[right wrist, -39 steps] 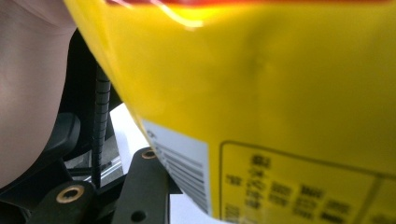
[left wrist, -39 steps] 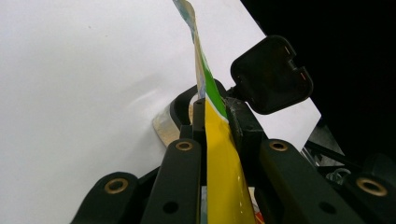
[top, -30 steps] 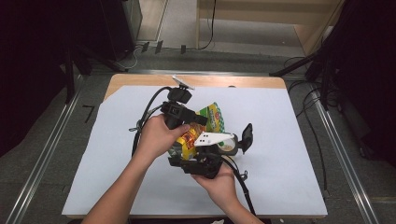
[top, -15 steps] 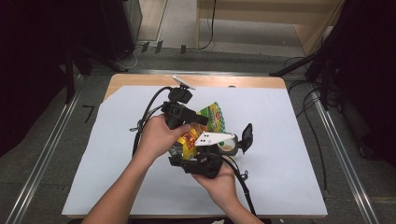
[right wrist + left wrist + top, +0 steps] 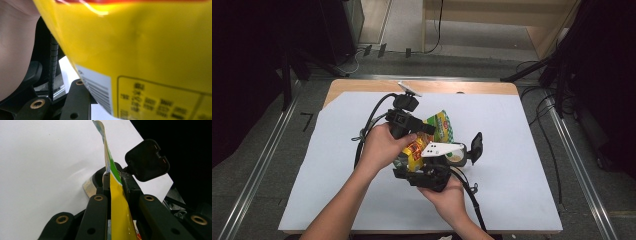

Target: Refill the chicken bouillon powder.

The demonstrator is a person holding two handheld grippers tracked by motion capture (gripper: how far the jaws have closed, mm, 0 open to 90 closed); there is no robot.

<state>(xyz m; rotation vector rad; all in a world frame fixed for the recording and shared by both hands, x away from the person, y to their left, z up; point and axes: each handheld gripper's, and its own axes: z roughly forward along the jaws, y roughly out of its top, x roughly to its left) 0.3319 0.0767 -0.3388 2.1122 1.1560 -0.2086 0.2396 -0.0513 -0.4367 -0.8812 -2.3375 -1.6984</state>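
Packet (image 5: 438, 134), yellow-green, sat mid-sheet (image 5: 522, 150). Left gripper (image 5: 115, 178) was clamped on its edge; right gripper (image 5: 447, 160), at 5 o'clock, grip state unclear.

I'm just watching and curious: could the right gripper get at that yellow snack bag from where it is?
Probably yes. The right gripper sits right under the yellow snack bag, with nothing between them; the left gripper is already shut on the bag's edge.
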